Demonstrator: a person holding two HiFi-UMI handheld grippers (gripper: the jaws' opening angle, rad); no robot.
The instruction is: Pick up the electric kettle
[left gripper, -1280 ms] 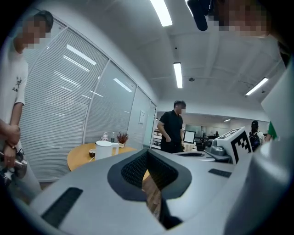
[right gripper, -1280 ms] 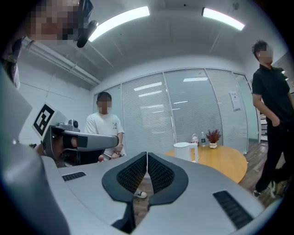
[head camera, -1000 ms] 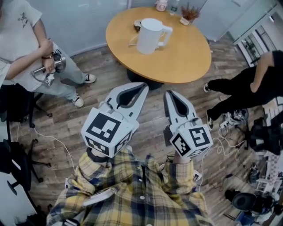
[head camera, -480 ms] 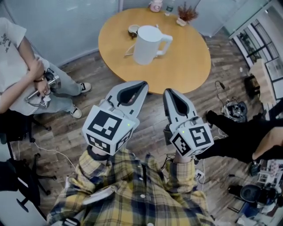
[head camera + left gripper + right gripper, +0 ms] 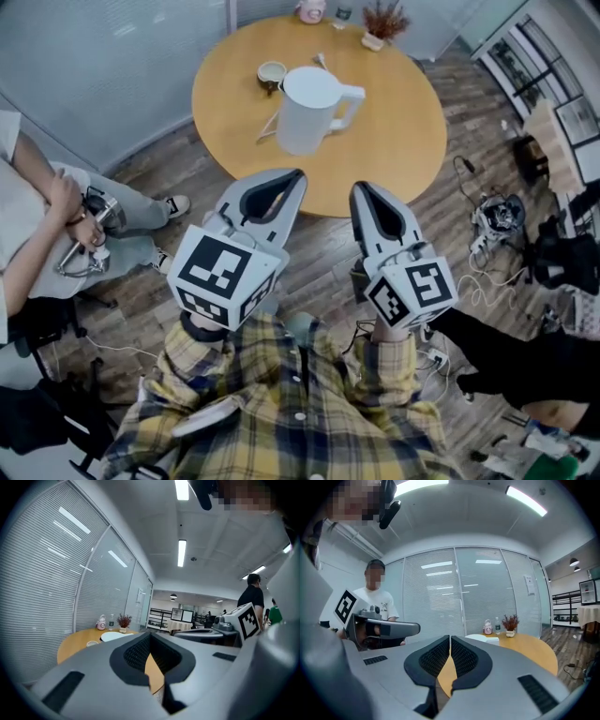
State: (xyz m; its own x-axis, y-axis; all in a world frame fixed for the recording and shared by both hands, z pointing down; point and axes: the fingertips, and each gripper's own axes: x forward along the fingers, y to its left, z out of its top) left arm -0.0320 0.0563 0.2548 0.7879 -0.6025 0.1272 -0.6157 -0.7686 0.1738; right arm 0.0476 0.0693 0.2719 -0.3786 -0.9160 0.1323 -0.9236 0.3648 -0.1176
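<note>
My left claw [image 5: 294,178] and right claw [image 5: 362,189] are pressed together, empty, by the table's [image 5: 394,164] near edge. Bare wood lies before the kettle [image 5: 307,111].

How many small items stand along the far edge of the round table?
3: a pink item at the left, a bottle in the middle, a potted plant at the right. More may lie beyond the frame.

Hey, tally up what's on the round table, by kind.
kettle: 1
cup: 1
plant: 1
bottle: 1
pink jug: 1
small white item: 1
Total: 6
</note>
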